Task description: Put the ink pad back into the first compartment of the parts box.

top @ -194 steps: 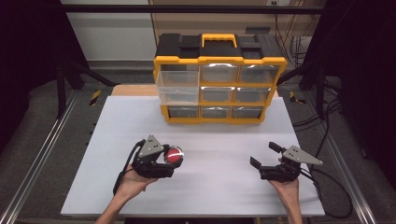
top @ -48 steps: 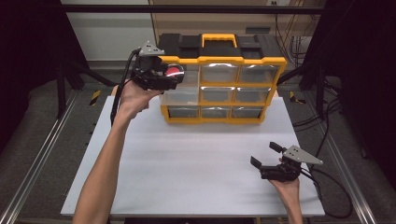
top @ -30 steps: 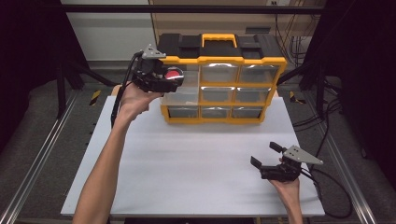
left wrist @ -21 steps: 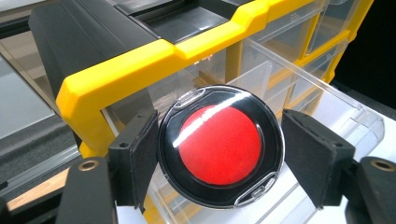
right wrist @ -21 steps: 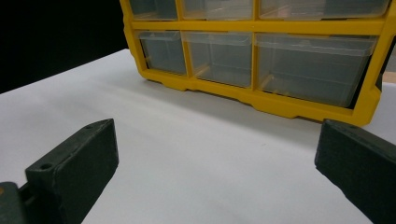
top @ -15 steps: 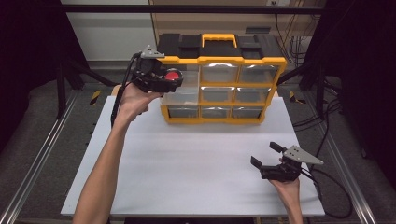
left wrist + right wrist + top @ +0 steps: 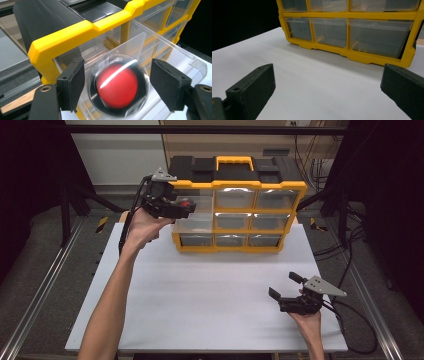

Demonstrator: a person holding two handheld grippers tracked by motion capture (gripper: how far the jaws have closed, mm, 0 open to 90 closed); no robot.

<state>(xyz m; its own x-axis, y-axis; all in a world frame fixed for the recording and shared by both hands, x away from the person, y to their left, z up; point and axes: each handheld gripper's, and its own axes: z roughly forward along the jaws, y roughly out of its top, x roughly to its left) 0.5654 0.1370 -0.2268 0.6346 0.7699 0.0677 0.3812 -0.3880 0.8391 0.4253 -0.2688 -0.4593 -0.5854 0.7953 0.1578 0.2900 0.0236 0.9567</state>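
Observation:
A yellow and black drawer organiser [image 7: 235, 185] stands at the back of the white table. Its top-left clear drawer [image 7: 175, 57] is pulled out. My left gripper [image 7: 182, 209] hovers at that drawer, its jaws standing wide. A round red thing with a black rim [image 7: 117, 88], blurred, sits between the pads over the drawer, with a gap on each side. It also shows as a red spot [image 7: 186, 200] in the high view. My right gripper [image 7: 284, 285] rests open near the table's front right, nothing between its jaws [image 7: 327, 87].
The organiser's lower drawers [image 7: 377, 35] are pushed in and look empty. The white tabletop [image 7: 210, 290] stretches between the organiser and the right gripper. Metal rails [image 7: 45, 290] and cables [image 7: 360, 315] run along the table's sides.
Since the earliest frame the left hand has carried the red thing from the table's front up to the top-left drawer. Over the last second nothing visibly moved in the high view.

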